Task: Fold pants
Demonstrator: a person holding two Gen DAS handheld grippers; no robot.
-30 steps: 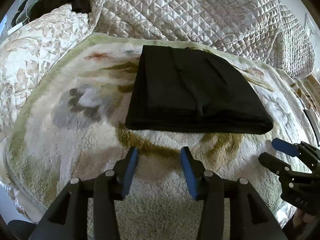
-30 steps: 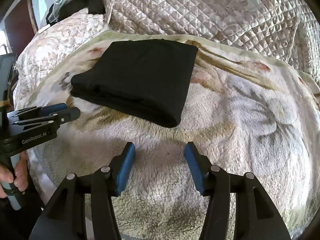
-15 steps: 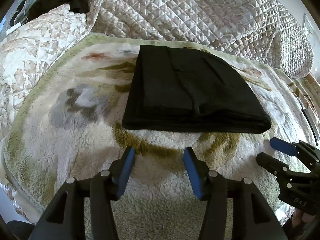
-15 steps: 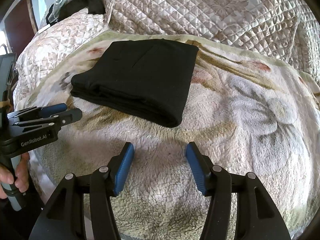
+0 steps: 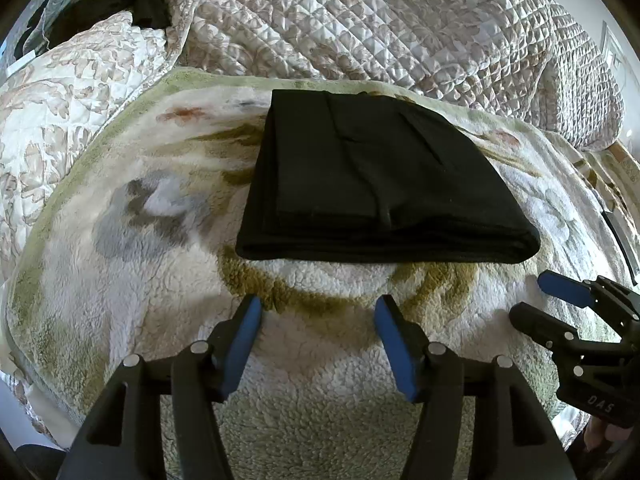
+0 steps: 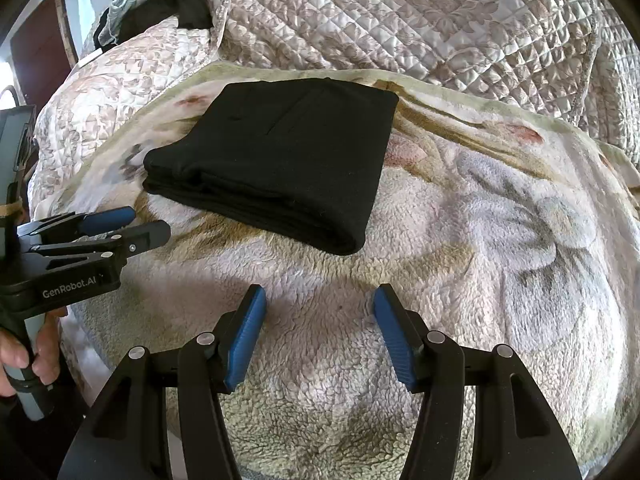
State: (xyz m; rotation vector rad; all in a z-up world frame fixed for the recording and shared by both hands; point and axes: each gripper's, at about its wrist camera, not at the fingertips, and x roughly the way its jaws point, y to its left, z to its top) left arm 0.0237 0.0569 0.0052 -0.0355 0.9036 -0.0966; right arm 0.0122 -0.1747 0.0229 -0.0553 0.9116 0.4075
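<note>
The black pants [image 5: 376, 180] lie folded into a flat rectangle on the fleece blanket [image 5: 132, 280]; they also show in the right wrist view [image 6: 280, 160]. My left gripper [image 5: 318, 312] is open and empty, a short way in front of the pants' near folded edge. My right gripper [image 6: 320, 304] is open and empty, in front of the pants' near right corner. The right gripper shows at the right edge of the left wrist view [image 5: 536, 296], and the left gripper at the left of the right wrist view [image 6: 148, 222]. Neither touches the pants.
A quilted bedspread [image 5: 380, 28] is bunched up behind the blanket. A floral quilted pillow [image 5: 60, 112] lies at the left. Dark clothing [image 6: 188, 4] is piled at the far left corner. The blanket's front edge drops off near the grippers.
Both grippers have opened slightly wider and drawn back a little from the pants. The pants have not moved.
</note>
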